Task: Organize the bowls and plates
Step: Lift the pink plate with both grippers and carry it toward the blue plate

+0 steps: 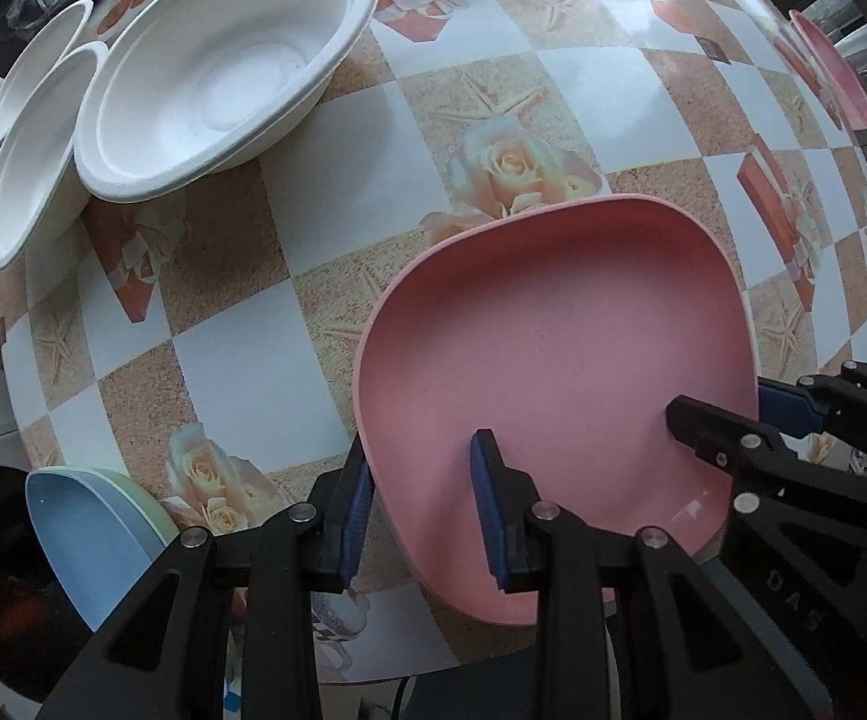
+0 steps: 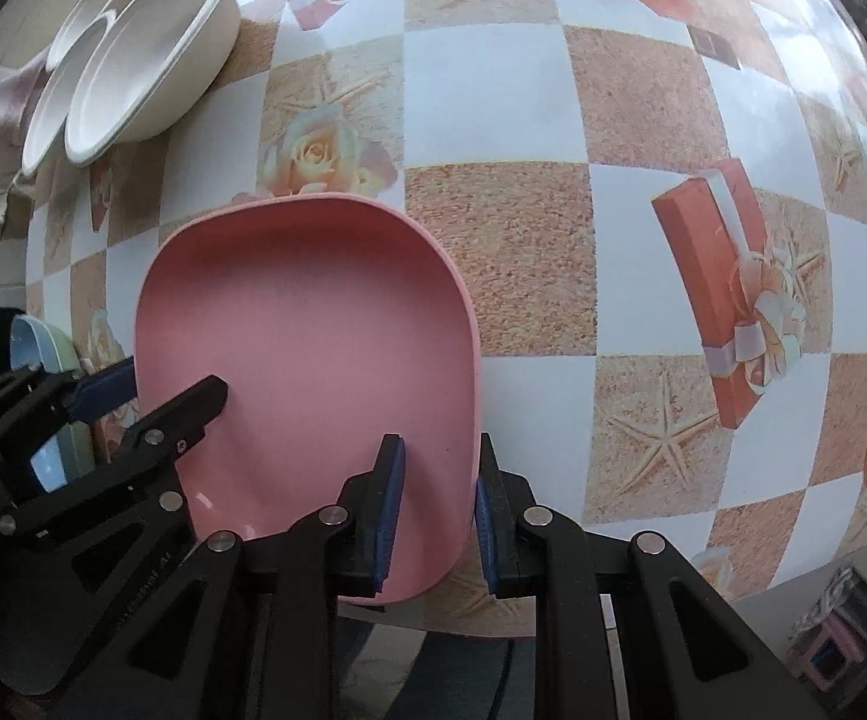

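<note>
1. The bench (image 2: 493, 90) carries everything. Its glossy patterned cover looks slick, so I judge that dishes will slide on it rather than catch.

2. The pink plate (image 1: 553, 348) lies at the near edge of the bench, with both grippers at it. It is a rounded square with a raised rim and looks like stiff, light plastic: unlikely to break, smooth enough to slip. The rim is the place to take hold, one finger inside and one outside.

3. The white bowls (image 1: 217, 66) sit at the far left, well apart from the plate. The big one overlaps two smaller ones. They look like thin pressed fibre: very light, easily dented, so grip the lip gently.

4. A second pink plate (image 1: 835, 72) lies at the far right edge; little of it shows.

5. A blue dish (image 1: 91, 528) sits nested in a green one at the near left edge, just beside the left gripper.

6. The left gripper (image 1: 424, 501) straddles the plate's left rim. Its fingers are spread, with a gap at the rim, so I judge it is not pinching.

7. The right gripper (image 2: 439, 507) straddles the right rim, fingers close about it. I cannot tell whether they press it.
</note>
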### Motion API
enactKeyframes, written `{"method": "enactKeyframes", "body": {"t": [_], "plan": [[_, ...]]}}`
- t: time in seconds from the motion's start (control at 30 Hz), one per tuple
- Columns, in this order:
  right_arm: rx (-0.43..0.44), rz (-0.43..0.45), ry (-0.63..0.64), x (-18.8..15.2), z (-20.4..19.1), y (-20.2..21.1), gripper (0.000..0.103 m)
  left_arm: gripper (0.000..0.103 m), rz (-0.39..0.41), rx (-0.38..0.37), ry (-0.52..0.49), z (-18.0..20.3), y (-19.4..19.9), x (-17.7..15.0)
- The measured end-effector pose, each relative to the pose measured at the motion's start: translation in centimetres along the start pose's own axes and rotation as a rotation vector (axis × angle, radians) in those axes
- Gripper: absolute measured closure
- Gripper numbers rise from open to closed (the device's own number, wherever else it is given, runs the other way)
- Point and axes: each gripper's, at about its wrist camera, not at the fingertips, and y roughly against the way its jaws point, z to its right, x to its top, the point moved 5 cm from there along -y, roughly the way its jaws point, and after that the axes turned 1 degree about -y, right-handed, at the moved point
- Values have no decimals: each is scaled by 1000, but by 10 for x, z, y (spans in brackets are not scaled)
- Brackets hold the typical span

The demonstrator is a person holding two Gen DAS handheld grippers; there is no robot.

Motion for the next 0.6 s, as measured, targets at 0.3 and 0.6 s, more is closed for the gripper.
{"method": "enactKeyframes", "body": {"t": [0.3,0.6], "plan": [[53,-75,-67,-13,-6,2,80,69,-14,-13,-19,-40,1,-37],[94,-149,9,-34,-50,9,79,69,-5,5,-24,-71,29,-74]]}}
